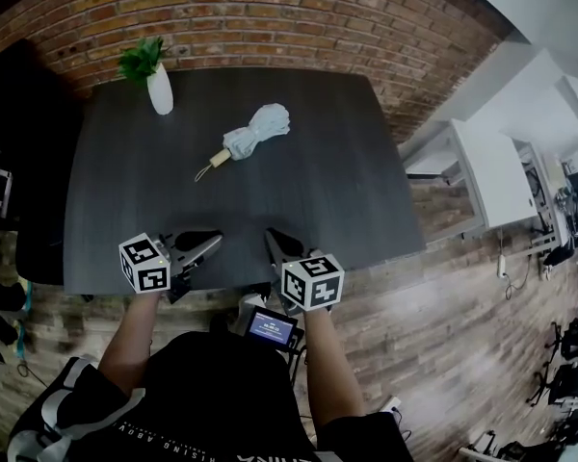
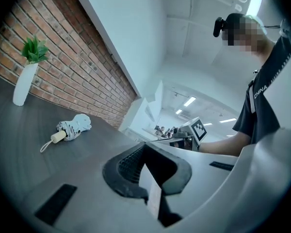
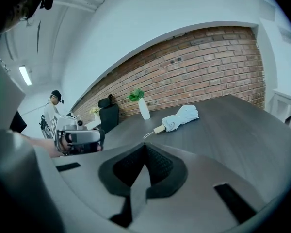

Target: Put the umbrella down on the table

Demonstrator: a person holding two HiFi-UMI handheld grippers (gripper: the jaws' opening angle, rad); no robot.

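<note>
Your left claw [image 1: 204,245] and right claw [image 1: 275,243] hover over the near edge of the dark grey wood-grain tabletop [image 1: 347,200], each pinched fully together on nothing. The folded pale blue umbrella with a wooden handle [image 1: 255,131] lies mid-tabletop, well apart from both, near the white vase of green leaves [image 1: 160,89].

dark tabletop [image 1: 347,200] carrying two things, folded pale umbrella [image 1: 257,130] lying on its side near the middle, white vase [image 1: 160,91] with green plant [image 1: 143,59] standing upright at far-left corner
</note>
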